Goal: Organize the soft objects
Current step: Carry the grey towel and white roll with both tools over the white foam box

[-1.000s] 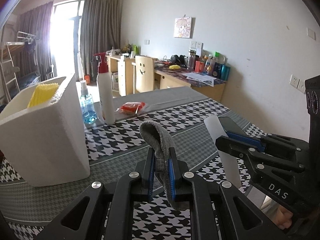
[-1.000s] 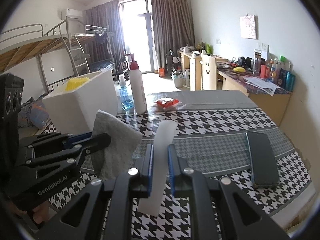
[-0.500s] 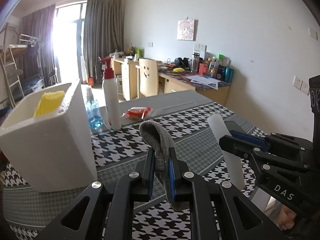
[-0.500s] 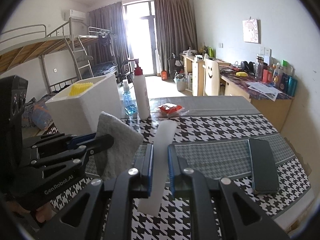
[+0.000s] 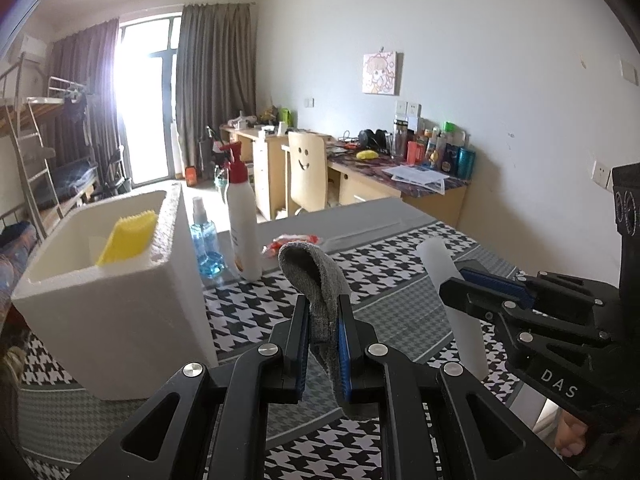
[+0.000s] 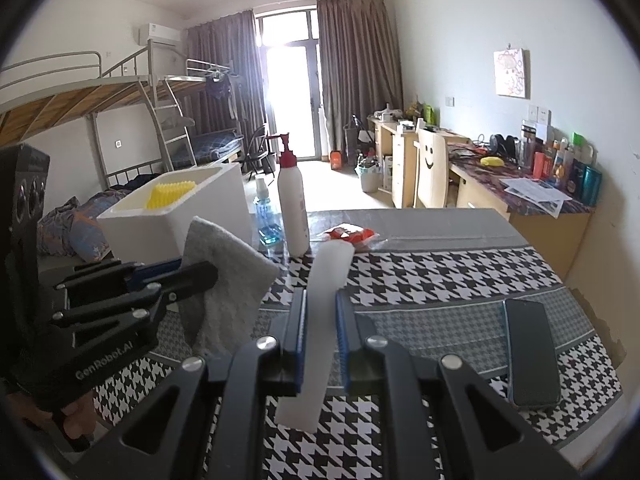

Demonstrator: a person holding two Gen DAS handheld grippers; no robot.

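The left gripper (image 5: 323, 334) is clamped on a folded grey fabric cloth (image 5: 320, 280), its free fold flopping over the jaws. The right gripper (image 6: 321, 338) pinches a white translucent soft strip (image 6: 320, 320) mid-length, so both ends hang clear. Both items are held above the black-and-white houndstooth tablecloth (image 6: 440, 272), likely for carrying. At ten o'clock from the left gripper stands a white foam box (image 5: 120, 320) holding a yellow ridged sponge (image 5: 128, 236), probably the destination. A dark smartphone (image 6: 530, 356) lies at three o'clock from the right gripper.
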